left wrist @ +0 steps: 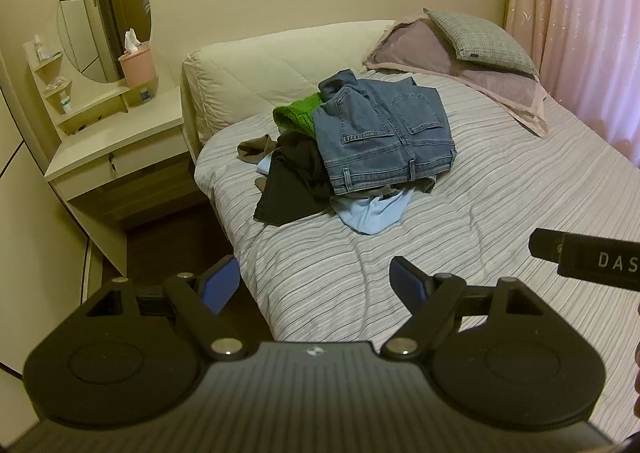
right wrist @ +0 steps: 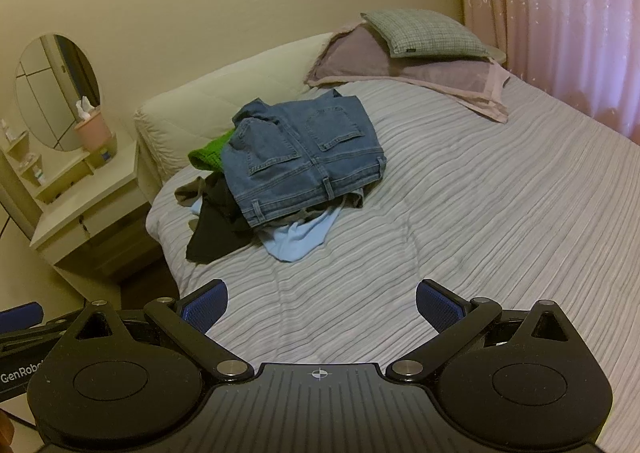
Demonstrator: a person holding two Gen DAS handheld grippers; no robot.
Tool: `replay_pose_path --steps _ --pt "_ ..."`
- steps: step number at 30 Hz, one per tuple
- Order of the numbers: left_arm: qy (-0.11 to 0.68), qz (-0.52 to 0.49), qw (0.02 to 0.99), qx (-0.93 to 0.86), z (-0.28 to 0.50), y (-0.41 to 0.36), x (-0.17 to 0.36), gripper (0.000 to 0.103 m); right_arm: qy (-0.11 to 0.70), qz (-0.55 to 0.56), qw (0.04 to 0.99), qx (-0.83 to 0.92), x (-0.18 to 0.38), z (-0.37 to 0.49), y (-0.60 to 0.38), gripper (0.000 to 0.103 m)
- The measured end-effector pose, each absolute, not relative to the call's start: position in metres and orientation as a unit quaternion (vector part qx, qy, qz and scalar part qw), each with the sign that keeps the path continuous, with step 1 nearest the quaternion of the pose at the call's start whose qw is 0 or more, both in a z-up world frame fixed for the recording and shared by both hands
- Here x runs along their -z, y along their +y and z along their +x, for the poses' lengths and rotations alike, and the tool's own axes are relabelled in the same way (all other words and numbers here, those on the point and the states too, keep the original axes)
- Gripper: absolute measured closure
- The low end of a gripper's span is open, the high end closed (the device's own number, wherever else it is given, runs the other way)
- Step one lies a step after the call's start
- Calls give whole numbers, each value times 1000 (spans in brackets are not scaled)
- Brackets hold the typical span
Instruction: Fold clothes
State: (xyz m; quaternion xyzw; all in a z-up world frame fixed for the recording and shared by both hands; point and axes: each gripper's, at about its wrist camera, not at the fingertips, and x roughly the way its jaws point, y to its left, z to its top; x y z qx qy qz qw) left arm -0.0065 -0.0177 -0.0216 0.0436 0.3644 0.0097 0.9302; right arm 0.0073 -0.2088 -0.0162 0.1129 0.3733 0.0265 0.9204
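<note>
A heap of clothes lies on the striped bed (left wrist: 500, 213) near its left side. Blue jeans (left wrist: 384, 137) lie on top, over a green knit (left wrist: 298, 113), a black garment (left wrist: 290, 181), a light blue garment (left wrist: 374, 211) and a brown one (left wrist: 254, 147). The right wrist view shows the same jeans (right wrist: 304, 157), the black garment (right wrist: 216, 225) and the light blue one (right wrist: 300, 237). My left gripper (left wrist: 316, 285) is open and empty, above the bed's near corner, well short of the heap. My right gripper (right wrist: 322, 305) is open and empty over the bed (right wrist: 500, 213).
A cream dressing table (left wrist: 120, 141) with an oval mirror (left wrist: 105, 17) and a pink tissue bin (left wrist: 138, 63) stands left of the bed. Pillows (left wrist: 472, 49) lie at the bed's head. A pink curtain (left wrist: 580, 13) hangs on the right. The floor gap (left wrist: 180, 241) is narrow.
</note>
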Motion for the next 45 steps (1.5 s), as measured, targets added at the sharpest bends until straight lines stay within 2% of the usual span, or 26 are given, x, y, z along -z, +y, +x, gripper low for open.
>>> replay_pose_path --steps 45 --pt "377 52 925 4 9 -17 9 23 376 125 918 -21 23 10 -221 0"
